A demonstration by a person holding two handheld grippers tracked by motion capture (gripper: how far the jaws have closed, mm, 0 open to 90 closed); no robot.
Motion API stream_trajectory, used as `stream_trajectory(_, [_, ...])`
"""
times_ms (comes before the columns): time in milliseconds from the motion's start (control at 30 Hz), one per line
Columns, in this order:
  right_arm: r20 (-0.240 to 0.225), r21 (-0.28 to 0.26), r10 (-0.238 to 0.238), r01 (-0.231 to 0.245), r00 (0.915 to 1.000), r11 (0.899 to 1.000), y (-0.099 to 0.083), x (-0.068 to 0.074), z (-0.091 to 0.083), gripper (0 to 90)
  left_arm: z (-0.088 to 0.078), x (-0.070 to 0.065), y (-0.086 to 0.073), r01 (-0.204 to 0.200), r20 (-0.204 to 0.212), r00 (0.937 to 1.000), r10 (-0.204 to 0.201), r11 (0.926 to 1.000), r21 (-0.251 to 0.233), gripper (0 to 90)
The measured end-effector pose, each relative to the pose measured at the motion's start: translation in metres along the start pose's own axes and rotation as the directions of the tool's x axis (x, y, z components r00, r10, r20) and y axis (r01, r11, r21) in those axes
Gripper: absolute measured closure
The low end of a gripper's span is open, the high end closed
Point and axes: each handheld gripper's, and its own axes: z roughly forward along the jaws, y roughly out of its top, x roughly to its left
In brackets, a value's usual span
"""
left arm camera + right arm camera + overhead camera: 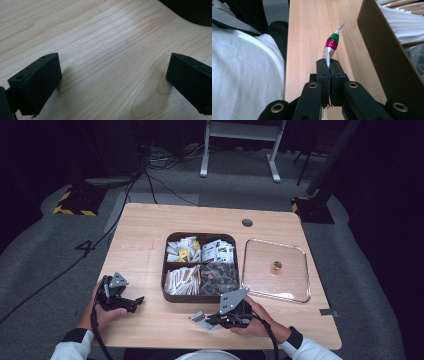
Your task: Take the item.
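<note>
Right tongs (329, 65) pinch a slim sachet (331, 44) edge-on, its silver, red and green wrapper jutting beyond the pressed-together jaws, just above the near edge of the worktop (145, 235) beside the brown tray's (165, 270) front wall. Left tongs (131, 303) rest well apart at the near left, jaws spread over bare wood, nothing between them. Beyond, the four-compartment tray holds sachets, packets and stick packs; its clear lid (275, 270), with a small brass knob, lies just to the tray's right.
</note>
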Motion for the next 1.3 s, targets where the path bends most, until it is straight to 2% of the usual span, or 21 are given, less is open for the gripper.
stream_trajectory(267, [-0.005,0.011,0.026,-0.026,0.9996,1.000,-0.006,-0.004,-0.001,85.4,0.000,0.000,0.000,0.001,0.001,1.0000,-0.001,1.0000,0.000,0.3])
stream_trajectory(467, [0.030,0.022,0.030,-0.031,0.9991,0.999,-0.009,-0.005,-0.002,80.1,0.000,0.000,0.000,0.001,0.000,1.0000,-0.001,1.0000,0.001,0.3])
stream_trajectory(600, [0.060,0.023,0.036,-0.038,0.9975,0.999,-0.011,-0.009,-0.006,72.3,0.000,0.000,0.000,0.001,0.001,1.0000,-0.001,1.0000,0.001,0.3])
stream_trajectory(767, [0.094,0.001,0.061,-0.062,0.9937,0.998,-0.012,-0.012,-0.016,65.6,0.000,0.000,0.000,0.002,0.001,1.0000,-0.002,1.0000,0.001,0.3])
stream_trajectory(1067, [0.140,-0.043,0.070,-0.065,0.9877,0.997,-0.013,-0.020,-0.037,60.8,0.000,0.000,0.000,0.001,0.001,1.0000,-0.001,1.0000,0.001,0.3])
stream_trajectory(1200, [0.173,-0.087,0.098,-0.084,0.9801,0.993,-0.015,-0.029,-0.052,58.0,0.000,0.000,0.000,0.001,0.001,1.0000,-0.001,1.0000,0.000,0.3])
stream_trajectory(1300, [0.217,-0.101,0.115,-0.095,0.9693,0.990,-0.018,-0.035,-0.059,56.2,0.000,0.000,0.000,0.000,0.001,1.0000,0.000,1.0000,0.000,0.3])
